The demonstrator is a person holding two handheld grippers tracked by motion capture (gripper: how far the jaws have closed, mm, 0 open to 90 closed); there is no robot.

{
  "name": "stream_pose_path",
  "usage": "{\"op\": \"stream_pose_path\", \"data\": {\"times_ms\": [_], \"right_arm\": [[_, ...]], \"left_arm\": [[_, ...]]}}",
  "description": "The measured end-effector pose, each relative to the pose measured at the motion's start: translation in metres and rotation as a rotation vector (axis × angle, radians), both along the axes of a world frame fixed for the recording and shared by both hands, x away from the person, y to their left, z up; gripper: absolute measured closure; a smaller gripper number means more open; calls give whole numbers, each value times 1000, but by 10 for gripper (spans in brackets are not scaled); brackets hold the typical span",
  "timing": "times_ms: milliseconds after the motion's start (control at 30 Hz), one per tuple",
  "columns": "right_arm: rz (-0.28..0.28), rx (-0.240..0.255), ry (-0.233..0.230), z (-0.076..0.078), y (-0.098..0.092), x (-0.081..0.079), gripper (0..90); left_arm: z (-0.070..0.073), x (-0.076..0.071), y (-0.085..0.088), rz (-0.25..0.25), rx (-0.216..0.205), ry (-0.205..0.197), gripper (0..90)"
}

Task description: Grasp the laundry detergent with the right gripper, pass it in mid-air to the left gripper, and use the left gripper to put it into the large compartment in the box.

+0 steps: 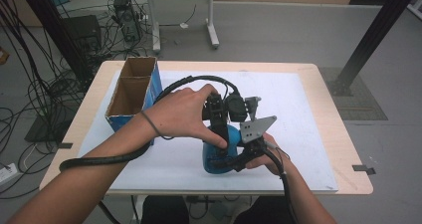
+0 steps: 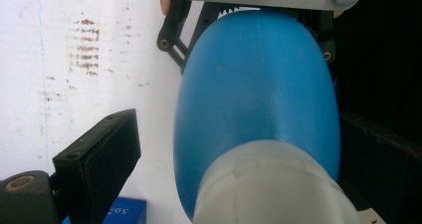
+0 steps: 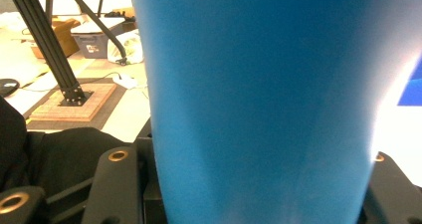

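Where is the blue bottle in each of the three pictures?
High view: the blue bottle sits low in the middle, between the two hands, on the white mat.
Left gripper view: it fills the middle, its pale cap at the bottom.
Right gripper view: it rises up the middle, pressed between that claw's black jaws.
Shared landmark: the white mat.

The small blue cardboard box (image 2: 122, 211) at the bottom of the left gripper view has white letters on it, upside down and too cut off to read.
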State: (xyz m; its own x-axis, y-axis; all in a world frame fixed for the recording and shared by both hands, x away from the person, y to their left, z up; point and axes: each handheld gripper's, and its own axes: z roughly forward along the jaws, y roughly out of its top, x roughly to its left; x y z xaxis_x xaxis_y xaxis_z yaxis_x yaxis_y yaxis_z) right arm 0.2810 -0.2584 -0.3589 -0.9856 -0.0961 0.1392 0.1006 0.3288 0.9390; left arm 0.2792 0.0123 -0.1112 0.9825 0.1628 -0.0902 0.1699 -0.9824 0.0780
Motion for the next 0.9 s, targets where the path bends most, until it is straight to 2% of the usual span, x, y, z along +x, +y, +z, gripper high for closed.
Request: {"op": "stream_pose_path", "data": {"times_ms": [900], "right_arm": [[3,0,-1,0,1,1,425]], "left_arm": [[-2,1,-2,7,16,-3,97]]}}
